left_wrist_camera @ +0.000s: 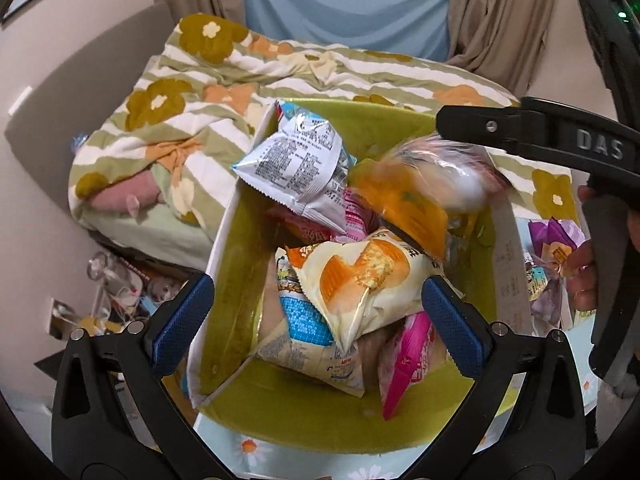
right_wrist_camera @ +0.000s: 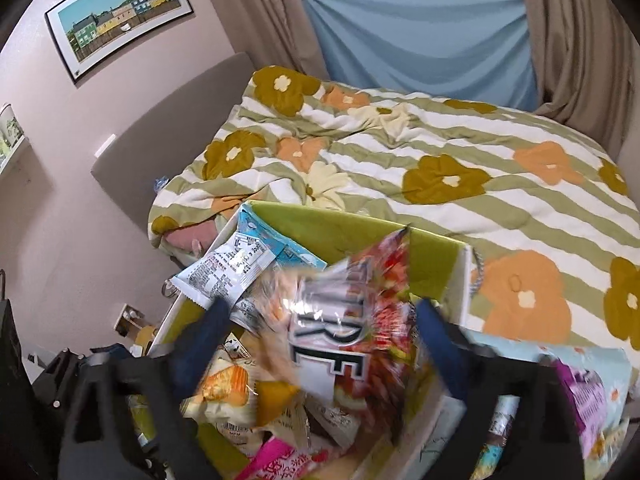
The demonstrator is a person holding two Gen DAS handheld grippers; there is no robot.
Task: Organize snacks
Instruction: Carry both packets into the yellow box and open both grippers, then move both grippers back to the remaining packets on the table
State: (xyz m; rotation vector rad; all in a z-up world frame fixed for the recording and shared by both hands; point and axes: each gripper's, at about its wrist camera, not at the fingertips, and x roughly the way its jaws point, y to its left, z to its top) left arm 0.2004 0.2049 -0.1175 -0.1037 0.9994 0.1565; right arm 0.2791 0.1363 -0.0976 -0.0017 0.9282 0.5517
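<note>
**Both claws spread wide, the right one blurred**

The left claw (left_wrist_camera: 316, 328) points forward and downward, its blue-padded fingers (left_wrist_camera: 184, 320) far apart with nothing between them. The right claw (right_wrist_camera: 320, 344) also has its fingers spread, blurred. In the left wrist view its black body reaches in from the right, gripped by the person's right hand (left_wrist_camera: 588, 268).
</note>
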